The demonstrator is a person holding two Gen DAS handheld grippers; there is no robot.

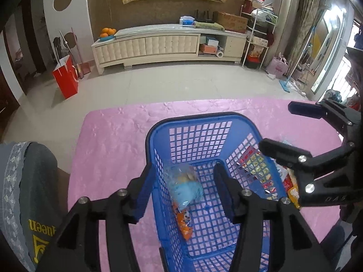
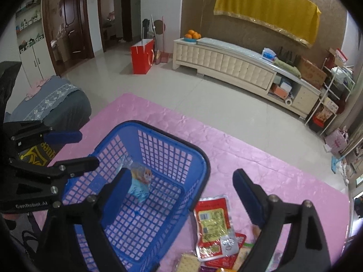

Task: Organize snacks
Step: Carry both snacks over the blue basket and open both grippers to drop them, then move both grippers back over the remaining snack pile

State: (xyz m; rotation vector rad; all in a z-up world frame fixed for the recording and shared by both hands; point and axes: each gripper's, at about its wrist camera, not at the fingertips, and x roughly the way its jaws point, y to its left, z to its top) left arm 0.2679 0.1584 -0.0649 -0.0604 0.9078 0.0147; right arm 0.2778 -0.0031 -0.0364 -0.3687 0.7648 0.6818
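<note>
A blue plastic basket (image 1: 192, 117) (image 2: 158, 129) stands on the pink-covered table (image 1: 113, 147). Inside it lie a light-blue snack packet (image 1: 186, 188) (image 2: 139, 185) and an orange packet (image 1: 185, 224). My left gripper (image 1: 185, 192) is open above the basket, one finger outside the left wall and one inside; the blue packet lies below, not pinched. My right gripper (image 2: 182, 195) (image 1: 292, 131) is open wide over the basket's right rim, holding nothing. A red-and-yellow packet (image 2: 213, 222), a cracker pack (image 2: 188, 260) and other snacks lie on the table right of the basket.
A grey cushioned seat with a lace cover (image 1: 34, 181) (image 2: 56, 104) stands against the table's left side. Beyond the table's far edge is tiled floor with a red paper bag (image 1: 67, 79) and a long cream cabinet (image 1: 158, 45).
</note>
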